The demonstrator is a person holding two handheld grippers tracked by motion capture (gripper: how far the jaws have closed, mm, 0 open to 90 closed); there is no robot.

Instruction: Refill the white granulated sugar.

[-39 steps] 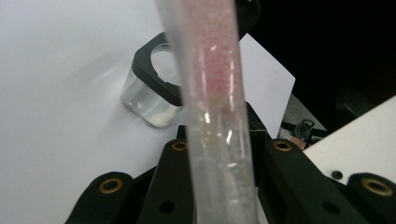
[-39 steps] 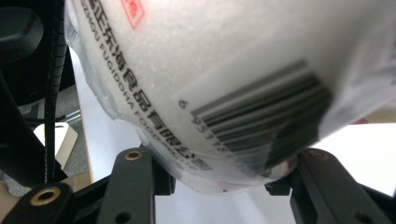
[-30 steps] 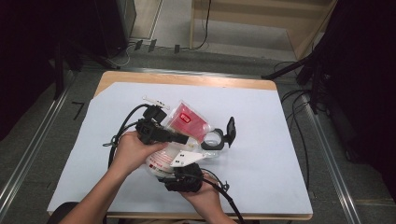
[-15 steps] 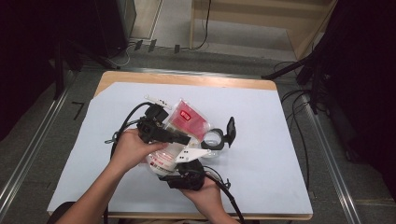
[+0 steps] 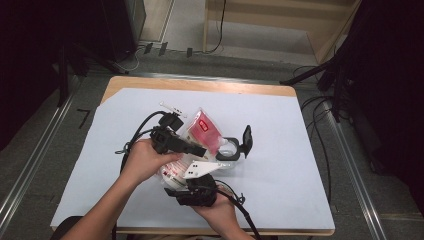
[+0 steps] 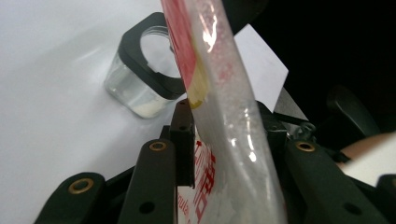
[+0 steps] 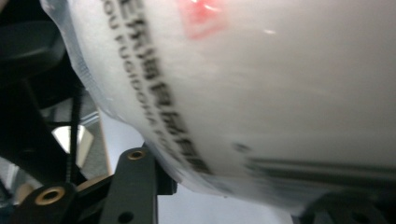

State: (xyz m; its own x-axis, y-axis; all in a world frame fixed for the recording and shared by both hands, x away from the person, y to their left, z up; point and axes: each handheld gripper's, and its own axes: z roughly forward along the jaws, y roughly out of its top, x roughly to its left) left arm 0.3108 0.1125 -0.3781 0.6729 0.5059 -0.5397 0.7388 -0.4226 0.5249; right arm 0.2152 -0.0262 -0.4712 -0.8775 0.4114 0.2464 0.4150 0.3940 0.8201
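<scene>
**Q:** What has changed since the earlier frames?

**A:** Little has shifted: both hands, the pouch (image 5: 204, 129) and the jar (image 5: 227, 148) keep their places. Only the left tool (image 5: 199, 149) differs. Its jaws have just been opening, with the pouch between them.

**Q:** State of each tool?

**A:** In the left gripper view, one pad lies against the pouch's edge and the other is hidden behind it, so I cannot tell whether that grip bears. The right tool (image 5: 194, 174) is closed on the pouch's near end, which bulges over its jaws in the right gripper view.

**Q:** Where does the pouch lie, and what does the coming move turn on?

**A:** It is held off the counter (image 5: 290, 170) at mid-counter. Its long axis runs from near left up to far right, red label uppermost. The open jar stands just right of its raised far end, with the flip lid (image 5: 246, 140) upright on the jar's right side. A pour would probably depend on bringing that end over the mouth. The left tool is nearer to it.

**Q:** Room to move?

**A:** Bare counter extends right and far of the jar. A small white stick (image 5: 172, 107) lies at the far left, well apart. All counter edges are distant.
</scene>
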